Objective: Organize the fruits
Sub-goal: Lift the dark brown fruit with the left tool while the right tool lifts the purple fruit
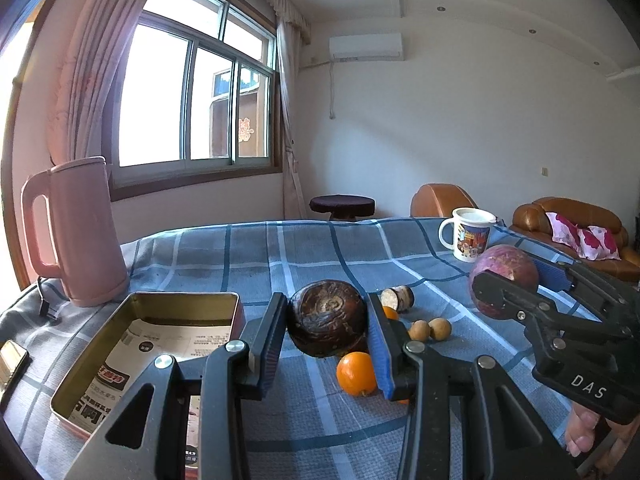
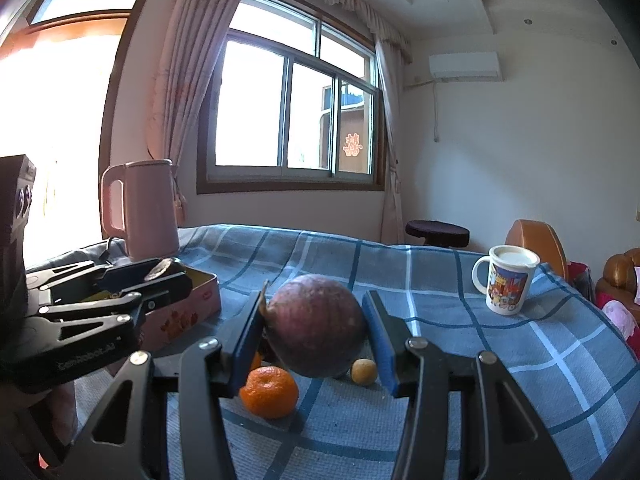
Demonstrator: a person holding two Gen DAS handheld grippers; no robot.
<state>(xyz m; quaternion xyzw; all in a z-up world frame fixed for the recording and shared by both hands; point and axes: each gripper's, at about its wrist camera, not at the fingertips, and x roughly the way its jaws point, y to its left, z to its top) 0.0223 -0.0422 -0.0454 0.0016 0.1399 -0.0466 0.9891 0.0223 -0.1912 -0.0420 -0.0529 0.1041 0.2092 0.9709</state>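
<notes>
a home living room, going by the furnishings: pink curtains (image 2: 180,60) around a sliding window (image 2: 296,108), wall air conditioner (image 1: 366,46), brown leather sofa (image 1: 568,220) with a floral cushion (image 1: 580,236), a round stool (image 1: 342,204). checked cloth on the table (image 1: 280,256), with a pink kettle (image 1: 76,232) and cartoon mug (image 2: 506,284).

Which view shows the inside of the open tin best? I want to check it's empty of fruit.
The left wrist view: it looks down into the tin, showing printed paper and no fruit. The right wrist view shows only its outer wall, behind the left gripper.
</notes>
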